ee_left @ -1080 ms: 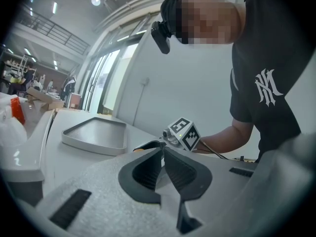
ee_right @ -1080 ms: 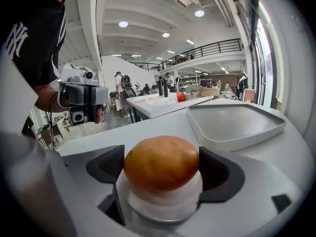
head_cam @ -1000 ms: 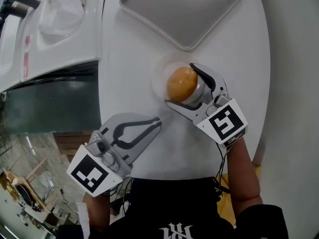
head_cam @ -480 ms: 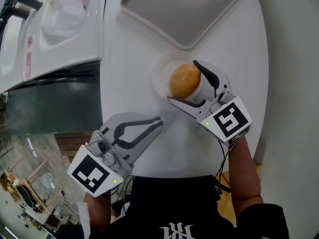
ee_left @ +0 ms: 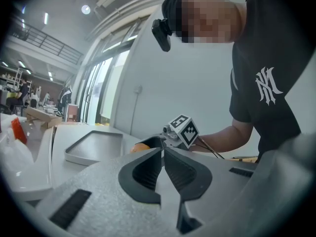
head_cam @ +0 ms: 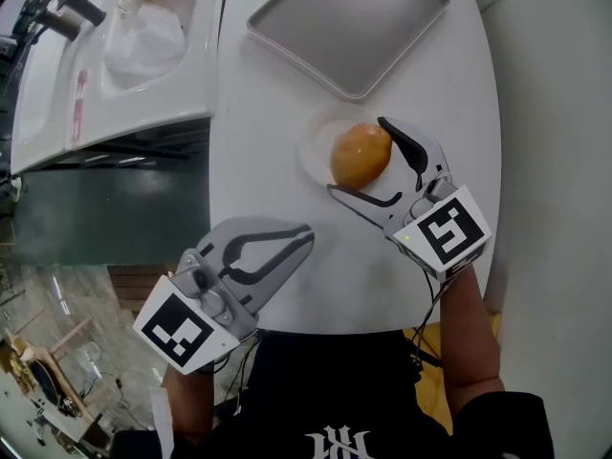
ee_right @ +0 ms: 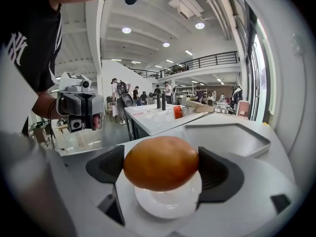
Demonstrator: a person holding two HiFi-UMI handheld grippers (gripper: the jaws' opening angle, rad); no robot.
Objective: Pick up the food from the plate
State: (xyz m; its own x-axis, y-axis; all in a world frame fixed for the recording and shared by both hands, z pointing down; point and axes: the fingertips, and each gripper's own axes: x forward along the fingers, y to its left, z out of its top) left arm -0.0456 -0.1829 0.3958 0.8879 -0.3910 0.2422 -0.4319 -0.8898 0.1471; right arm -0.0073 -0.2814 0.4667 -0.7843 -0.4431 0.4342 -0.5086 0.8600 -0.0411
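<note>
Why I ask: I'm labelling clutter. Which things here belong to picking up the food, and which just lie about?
Job: round brown bun, white plate under it, right claw closed on the bun.
Lying about: grey tray, red-capped bottle, left claw, shut and empty.

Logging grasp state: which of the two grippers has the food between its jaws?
The right gripper: its jaws grip the orange bun over the plate. The left gripper has its jaws together, empty.
</note>
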